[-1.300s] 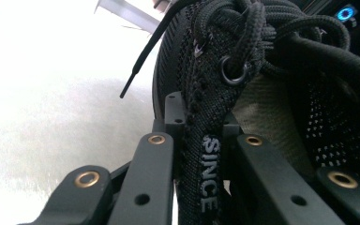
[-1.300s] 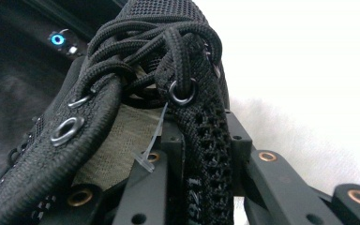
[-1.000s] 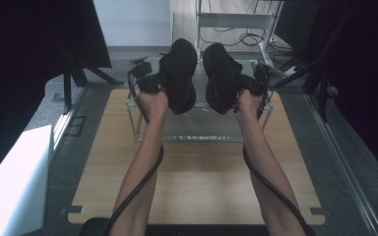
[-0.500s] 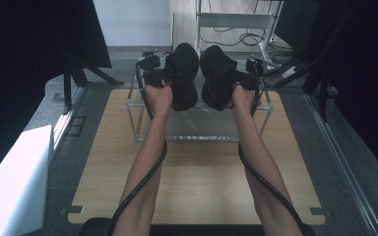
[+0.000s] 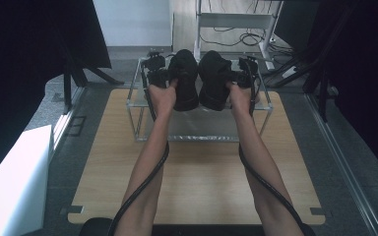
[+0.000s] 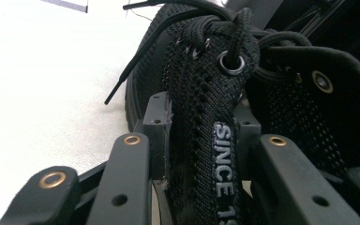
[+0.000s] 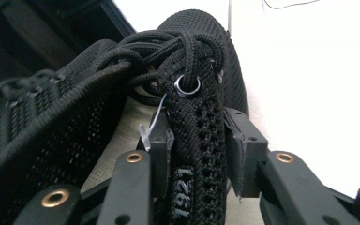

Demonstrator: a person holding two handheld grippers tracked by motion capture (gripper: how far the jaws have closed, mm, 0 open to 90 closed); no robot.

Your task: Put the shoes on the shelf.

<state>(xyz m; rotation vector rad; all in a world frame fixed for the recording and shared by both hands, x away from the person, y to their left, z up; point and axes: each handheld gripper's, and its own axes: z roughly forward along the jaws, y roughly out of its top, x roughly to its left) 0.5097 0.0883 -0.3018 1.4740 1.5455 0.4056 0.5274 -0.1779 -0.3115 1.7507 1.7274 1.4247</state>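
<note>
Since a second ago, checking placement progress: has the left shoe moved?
Yes. The left shoe has moved up the high view, away from the person, farther onto the clear rack.

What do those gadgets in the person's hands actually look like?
Each is black: the left gripper and right gripper have two jointed bar jaws with brass-coloured rivets and square grey pads. A thick black cable trails along each bare, sleeveless forearm.

place: lab or recording room | shown by: black curtains [image 5: 34, 44] hung either side of the jaws | white equipment trolley [image 5: 236, 22] with loose cables [image 5: 231, 39] beyond them | wooden table [image 5: 197, 172] behind them | grey carpeted floor [image 5: 64, 128]
</note>
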